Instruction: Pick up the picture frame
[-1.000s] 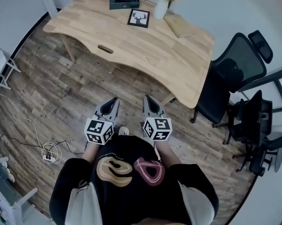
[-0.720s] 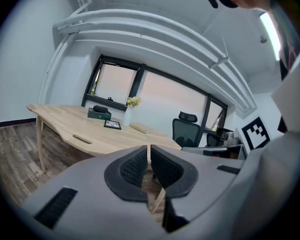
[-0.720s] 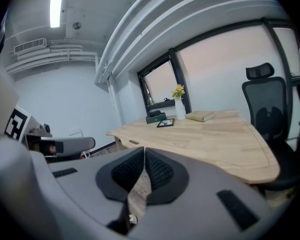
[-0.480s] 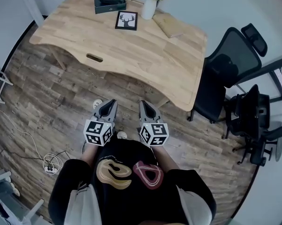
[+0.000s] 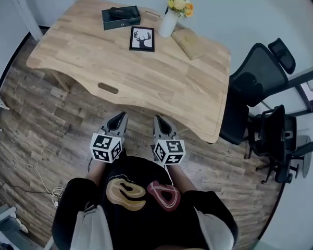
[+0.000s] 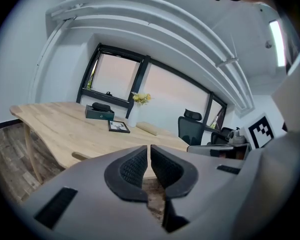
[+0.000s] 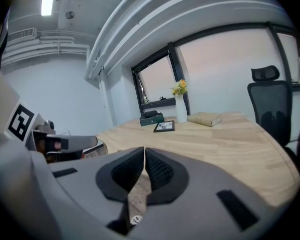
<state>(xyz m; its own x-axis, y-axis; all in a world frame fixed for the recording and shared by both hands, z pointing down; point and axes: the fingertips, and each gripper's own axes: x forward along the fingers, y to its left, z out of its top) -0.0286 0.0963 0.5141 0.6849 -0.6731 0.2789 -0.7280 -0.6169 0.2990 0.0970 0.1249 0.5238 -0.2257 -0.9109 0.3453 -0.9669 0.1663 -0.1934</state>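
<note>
while both tongs hang side by side over the floor, just short of the table's near edge, each is clenched on nothing. the left tongs (image 5: 118,120) show their ribbed pads pressed together with only a hairline between them. the right tongs (image 5: 160,121) look the same, tips meeting, with floor boards seen below them. neither touches anything.

the frame (image 5: 142,39) lies flat on the far part of the table (image 5: 161,82), well apart from both tongs. it is a black-edged rectangle holding a white picture of a dark deer head with antlers.

a dark box (image 5: 121,17) sits just beyond the frame toward the far left. a white vase (image 5: 167,25) of yellow flowers stands just to its right, and a tan book (image 5: 193,41) lies past the vase. a wide stretch of plain wood runs from the frame to the curved near edge, broken only by a slot (image 5: 108,88) cut close to that edge. black chairs (image 5: 255,79) crowd the table's right end, and open floor (image 5: 36,113) lies off its left side.
</note>
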